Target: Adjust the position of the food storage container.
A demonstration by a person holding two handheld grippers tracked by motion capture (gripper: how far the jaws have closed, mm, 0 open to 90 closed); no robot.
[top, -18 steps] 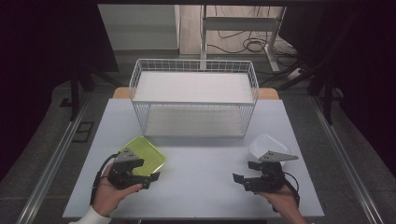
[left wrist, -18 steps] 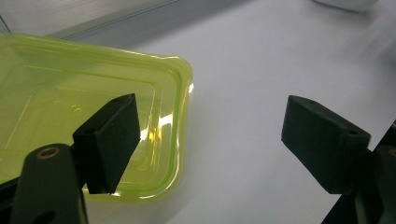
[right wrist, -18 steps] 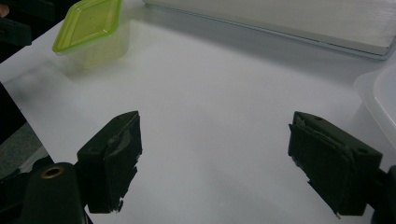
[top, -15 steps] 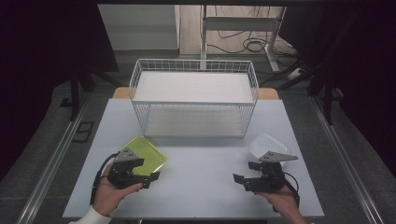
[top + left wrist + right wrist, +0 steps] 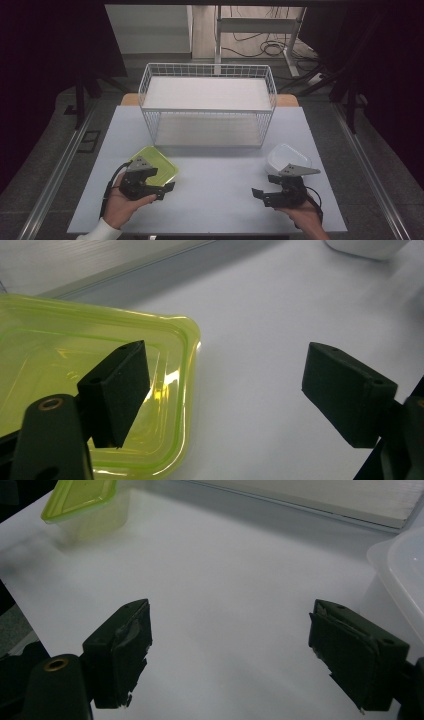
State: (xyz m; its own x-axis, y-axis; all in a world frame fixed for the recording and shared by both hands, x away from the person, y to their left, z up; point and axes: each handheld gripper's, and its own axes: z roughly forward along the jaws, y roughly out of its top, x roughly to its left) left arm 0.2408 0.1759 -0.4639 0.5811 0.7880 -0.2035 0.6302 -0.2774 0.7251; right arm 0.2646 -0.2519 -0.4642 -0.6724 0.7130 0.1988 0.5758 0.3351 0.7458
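Observation:
A container with a yellow-green lid [image 5: 160,167] [image 5: 75,365] [image 5: 85,502] lies on the pale table [image 5: 215,190] at the front left. My left gripper [image 5: 165,191] [image 5: 225,390] rests just in front of it, open, one jaw over the lid's corner and nothing between the jaws. A clear container with a white lid [image 5: 286,159] [image 5: 405,575] sits at the front right. Beside and slightly in front of it my right gripper [image 5: 260,196] [image 5: 235,650] stands open over bare table.
A white wire basket [image 5: 207,107] with a shelf on top stands across the back middle of the table. Beyond the table are a dark floor, cables and table legs. A person's hands hold both grippers near the front edge.

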